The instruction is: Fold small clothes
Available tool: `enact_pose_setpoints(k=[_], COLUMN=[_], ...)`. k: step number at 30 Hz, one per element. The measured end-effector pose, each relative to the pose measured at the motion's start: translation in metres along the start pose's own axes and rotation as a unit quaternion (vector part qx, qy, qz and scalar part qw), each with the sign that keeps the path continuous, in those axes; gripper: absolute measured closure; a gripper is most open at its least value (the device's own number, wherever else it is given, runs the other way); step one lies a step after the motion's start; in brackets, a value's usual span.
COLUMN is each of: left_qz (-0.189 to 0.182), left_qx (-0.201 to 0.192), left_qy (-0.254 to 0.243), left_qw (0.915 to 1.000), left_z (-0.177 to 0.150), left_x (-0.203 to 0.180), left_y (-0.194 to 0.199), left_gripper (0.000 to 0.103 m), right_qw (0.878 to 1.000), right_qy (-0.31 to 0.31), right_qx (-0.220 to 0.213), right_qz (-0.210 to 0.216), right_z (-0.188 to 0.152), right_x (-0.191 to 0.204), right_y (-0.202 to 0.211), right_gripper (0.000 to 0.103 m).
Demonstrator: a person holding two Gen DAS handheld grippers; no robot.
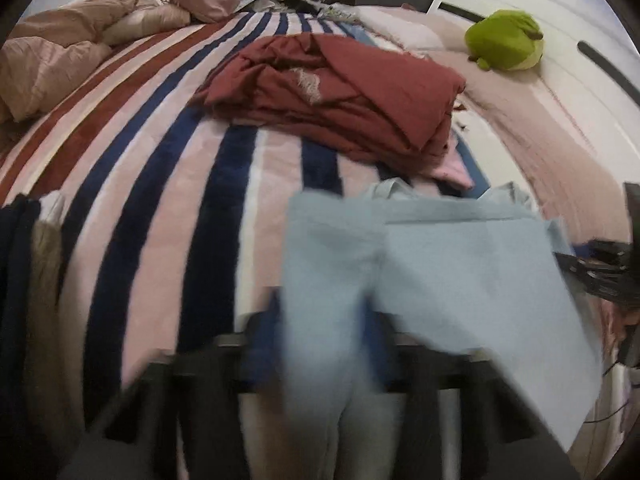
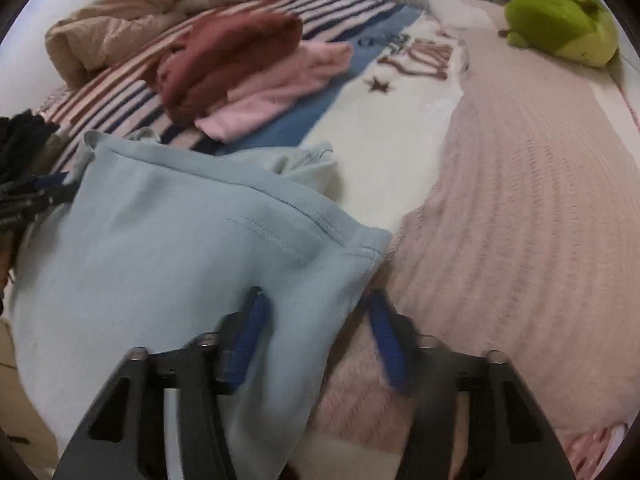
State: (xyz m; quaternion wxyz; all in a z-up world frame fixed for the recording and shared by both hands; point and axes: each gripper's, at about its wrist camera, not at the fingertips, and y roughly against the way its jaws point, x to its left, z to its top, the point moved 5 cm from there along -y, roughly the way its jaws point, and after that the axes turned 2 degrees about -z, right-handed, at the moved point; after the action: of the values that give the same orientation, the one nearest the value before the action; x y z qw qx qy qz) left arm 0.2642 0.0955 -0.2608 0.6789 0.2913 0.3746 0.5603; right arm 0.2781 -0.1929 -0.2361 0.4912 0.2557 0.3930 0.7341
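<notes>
Holding light-blue garment [image 2: 168,248] up over bed [image 2: 520,200], near edge, so we can square hem before fold. Right gripper [image 2: 316,332]: jaws wide, cloth draped between blue pads [image 2: 250,336], not pinched. Left gripper [image 1: 320,340]: blurred, cloth bunched between fingers, grip state we cannot tell. Maroon pile [image 1: 340,92] kept apart, clear of fold space.

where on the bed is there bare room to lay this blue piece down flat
Free: the striped blanket between the dark clothes at the left edge and the maroon pile; also the pink knit cover right of the light blue garment, below the green plush. Crowded: the maroon pile with the pink garment.
</notes>
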Motion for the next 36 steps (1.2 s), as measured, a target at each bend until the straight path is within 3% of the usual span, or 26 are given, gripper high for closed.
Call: enact_pose_setpoints(k=[1, 4, 6, 7, 9, 12, 14, 16, 17, 21, 22, 23, 25, 33, 34, 36], left_qz=[0.012, 0.036, 0.031, 0.049, 0.077, 0.11, 0.098, 0.072, 0.056, 0.012, -0.004, -0.015, -0.027, -0.051, -0.056, -0.06], left_qx=[-0.014, -0.062, -0.062, -0.068, -0.066, -0.024, -0.013, -0.015, -0.018, -0.021, -0.02, -0.017, -0.009, 0.042, 0.042, 0.025], left_qy=[-0.006, -0.003, 0.007, 0.005, 0.002, 0.025, 0.039, 0.037, 0.025, 0.0, -0.004, -0.009, -0.024, -0.033, -0.025, -0.006], left_qw=[0.9998, 0.9974, 0.9975, 0.9964, 0.9948, 0.9933, 0.9943, 0.9966, 0.998, 0.9997, 0.9998, 0.9997, 0.9993, 0.9973, 0.9972, 0.9979], left_z=[0.005, 0.019, 0.027, 0.031, 0.037, 0.036, 0.031, 0.023, 0.018, -0.013, -0.025, -0.036, -0.065, -0.163, -0.17, -0.171], left_x=[0.001, 0.009, 0.015, 0.019, 0.024, 0.035, 0.039, 0.032, 0.026, 0.003, -0.004, -0.009, -0.019, -0.03, -0.03, -0.032], left_y=[0.004, 0.02, 0.021, 0.02, 0.011, -0.012, -0.013, -0.001, 0.008, 0.048, 0.058, 0.065, 0.079, 0.086, 0.084, 0.083], left_gripper=[0.099, 0.1, 0.1, 0.1, 0.096, 0.088, 0.068, 0.037, 0.035, 0.028, 0.025, 0.025, 0.025, 0.025, 0.028, 0.063], right_qw=[1.0, 0.998, 0.997, 0.997, 0.996, 0.997, 0.998, 0.997, 0.997, 0.997, 0.996, 0.996, 0.994, 0.981, 0.981, 0.978], right_qy=[-0.002, 0.008, -0.004, -0.01, -0.015, -0.041, -0.048, -0.057, -0.058, -0.021, -0.011, -0.006, 0.002, -0.037, -0.042, -0.061], right_qx=[-0.006, -0.051, -0.069, -0.077, -0.084, -0.064, -0.043, -0.04, -0.047, -0.069, -0.073, -0.074, -0.071, -0.029, -0.031, -0.056], right_qz=[-0.004, -0.025, -0.022, -0.022, -0.034, -0.023, -0.016, -0.014, -0.005, 0.023, 0.042, 0.056, 0.086, 0.187, 0.189, 0.193], right_z=[0.003, 0.015, 0.025, 0.03, 0.04, 0.049, 0.046, 0.04, 0.036, 0.014, 0.002, -0.007, -0.031, -0.144, -0.149, -0.151], right_x=[-0.001, -0.006, -0.012, -0.014, -0.019, -0.026, -0.027, -0.026, -0.024, -0.003, 0.008, 0.014, 0.028, 0.051, 0.052, 0.052], right_y=[0.002, 0.019, 0.032, 0.035, 0.037, 0.017, 0.006, 0.009, 0.017, 0.058, 0.07, 0.077, 0.088, 0.081, 0.078, 0.077], right_gripper=[0.101, 0.102, 0.102, 0.102, 0.102, 0.102, 0.1, 0.086, 0.074, 0.065, 0.057, 0.043, 0.027, 0.022, 0.022, 0.023])
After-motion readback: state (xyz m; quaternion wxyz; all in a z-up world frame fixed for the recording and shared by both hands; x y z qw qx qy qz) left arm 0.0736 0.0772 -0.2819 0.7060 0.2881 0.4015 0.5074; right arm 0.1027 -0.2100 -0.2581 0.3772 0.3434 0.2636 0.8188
